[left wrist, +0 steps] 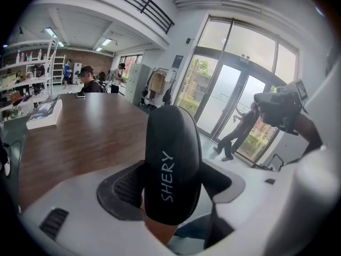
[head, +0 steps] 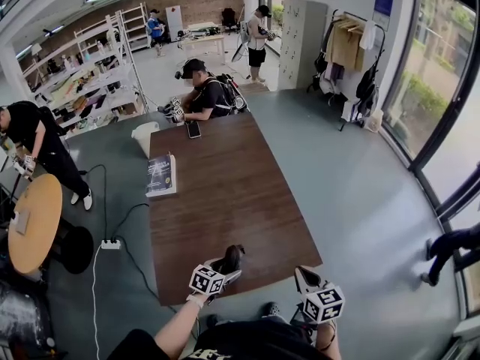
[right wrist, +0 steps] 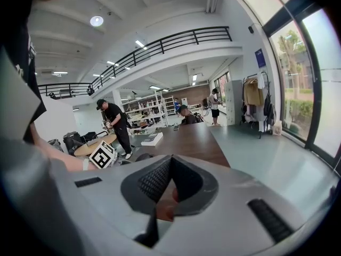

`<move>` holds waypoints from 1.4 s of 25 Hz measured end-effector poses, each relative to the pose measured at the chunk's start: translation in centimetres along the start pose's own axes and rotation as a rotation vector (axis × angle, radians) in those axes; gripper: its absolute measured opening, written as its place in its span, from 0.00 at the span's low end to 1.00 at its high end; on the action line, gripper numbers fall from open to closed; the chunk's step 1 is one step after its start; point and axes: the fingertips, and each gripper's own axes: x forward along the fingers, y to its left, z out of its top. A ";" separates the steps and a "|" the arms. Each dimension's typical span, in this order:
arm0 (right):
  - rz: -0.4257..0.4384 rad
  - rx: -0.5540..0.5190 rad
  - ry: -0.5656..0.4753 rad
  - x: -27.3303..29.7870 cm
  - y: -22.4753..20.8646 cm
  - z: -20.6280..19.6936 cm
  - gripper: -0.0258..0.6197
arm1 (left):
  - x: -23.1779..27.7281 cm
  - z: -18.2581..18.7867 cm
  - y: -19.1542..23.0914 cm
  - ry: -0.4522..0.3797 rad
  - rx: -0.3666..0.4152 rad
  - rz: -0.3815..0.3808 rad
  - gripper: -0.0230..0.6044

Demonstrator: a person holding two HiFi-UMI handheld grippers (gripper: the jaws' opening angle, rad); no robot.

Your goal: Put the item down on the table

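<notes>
Left gripper (head: 229, 262) gripping black case (left wrist: 173, 164) above table (head: 240, 201), book (head: 160, 175), phone (head: 193, 129) beyond

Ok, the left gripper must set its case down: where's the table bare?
The near half of the table is bare, from the book at its left edge to the left gripper holding the black case; so is the right side. The far end is busier: a phone and a person.

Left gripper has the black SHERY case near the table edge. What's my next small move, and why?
Probably lower the left gripper until the black case meets the table. Its jaws are clamped on the case, which seems to hang above bare wood at the near end. The right gripper is shut and empty.
</notes>
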 end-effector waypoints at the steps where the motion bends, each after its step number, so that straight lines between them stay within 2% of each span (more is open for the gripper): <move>1: -0.002 0.000 -0.001 -0.1 -0.1 0.0 0.02 | 0.2 0.0 0.1 0.008 0.007 0.000 0.56; 11: -0.025 0.005 0.002 -0.4 -0.4 -0.5 0.02 | 1.6 -1.9 1.0 0.109 0.069 0.007 0.56; 27: -0.043 0.014 0.018 -1.2 -0.6 -1.2 0.02 | 3.3 -6.6 3.7 0.330 0.165 0.088 0.56; 35: -0.056 0.019 0.025 -1.7 -0.8 -1.4 0.02 | 4.2 -7.2 4.9 0.391 0.225 0.110 0.56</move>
